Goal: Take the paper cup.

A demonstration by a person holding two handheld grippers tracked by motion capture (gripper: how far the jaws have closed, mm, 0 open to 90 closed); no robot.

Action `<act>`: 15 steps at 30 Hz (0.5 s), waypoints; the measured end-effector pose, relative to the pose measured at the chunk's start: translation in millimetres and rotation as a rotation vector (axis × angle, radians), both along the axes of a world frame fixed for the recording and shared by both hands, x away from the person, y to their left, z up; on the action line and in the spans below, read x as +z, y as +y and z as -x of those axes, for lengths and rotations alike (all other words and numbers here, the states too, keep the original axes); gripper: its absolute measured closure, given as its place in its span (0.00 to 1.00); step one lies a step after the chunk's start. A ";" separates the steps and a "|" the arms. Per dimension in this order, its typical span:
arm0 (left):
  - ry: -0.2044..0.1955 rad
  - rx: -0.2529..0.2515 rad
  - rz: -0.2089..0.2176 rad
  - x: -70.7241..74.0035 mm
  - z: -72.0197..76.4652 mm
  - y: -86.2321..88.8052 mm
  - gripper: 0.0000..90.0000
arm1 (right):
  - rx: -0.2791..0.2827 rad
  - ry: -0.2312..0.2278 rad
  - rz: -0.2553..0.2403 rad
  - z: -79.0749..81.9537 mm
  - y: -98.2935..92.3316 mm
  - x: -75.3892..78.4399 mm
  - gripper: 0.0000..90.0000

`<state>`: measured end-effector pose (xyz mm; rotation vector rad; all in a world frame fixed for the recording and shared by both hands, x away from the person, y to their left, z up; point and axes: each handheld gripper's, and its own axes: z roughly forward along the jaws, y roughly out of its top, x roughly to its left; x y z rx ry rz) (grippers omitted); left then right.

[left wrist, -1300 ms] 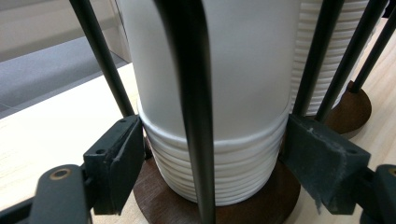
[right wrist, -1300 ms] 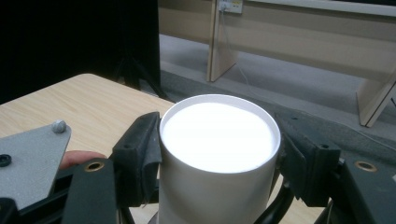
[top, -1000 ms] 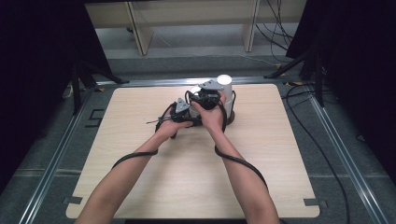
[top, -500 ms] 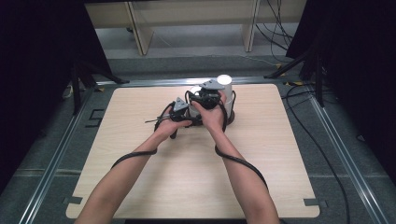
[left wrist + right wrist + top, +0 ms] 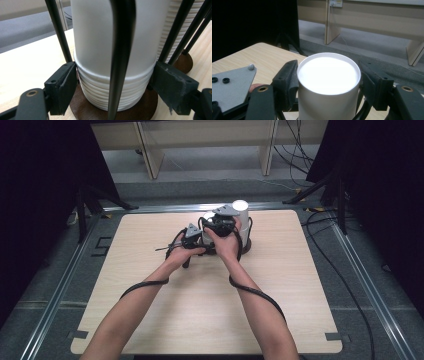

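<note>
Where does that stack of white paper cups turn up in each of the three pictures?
High view: white cup stack at the table's far middle, behind both hands.
Left gripper view: stack fills the centre, its lower rims between the jaws.
Right gripper view: its top centre, between the jaws.
Shared landmark: wooden table.

A plain white ribbed paper cup stack (image 5: 112,75) stands on a dark brown round wooden base (image 5: 82,107), with black metal rods (image 5: 120,57), on a pale wood-grain table (image 5: 200,310).
</note>
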<state>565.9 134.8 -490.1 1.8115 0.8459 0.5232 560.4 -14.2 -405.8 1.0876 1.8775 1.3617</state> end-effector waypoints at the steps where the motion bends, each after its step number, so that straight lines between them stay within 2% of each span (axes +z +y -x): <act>1: -0.001 0.001 -0.002 0.1 0.3 -0.2 0.23 | 0.000 -0.016 0.000 0.1 -0.1 0.7 0.40; 4: 0.002 -0.009 -0.046 0.9 -0.4 2.7 0.23 | 0.002 -0.014 -0.010 1.3 -0.7 5.2 0.41; 7: 0.001 -0.006 -0.032 0.6 -0.5 1.7 0.24 | 0.003 -0.007 -0.021 1.6 -0.6 9.6 0.41; 8: 0.002 -0.005 -0.031 0.7 -0.4 1.5 0.24 | 0.010 -0.024 -0.013 0.8 -1.5 10.9 0.41; 9: 0.002 -0.004 -0.030 0.7 -0.3 1.4 0.24 | 0.008 -0.021 -0.025 1.4 -1.3 12.4 0.41; 15: 0.002 -0.001 -0.040 1.1 0.4 1.0 0.23 | 0.012 -0.044 -0.011 2.3 -3.3 19.2 0.41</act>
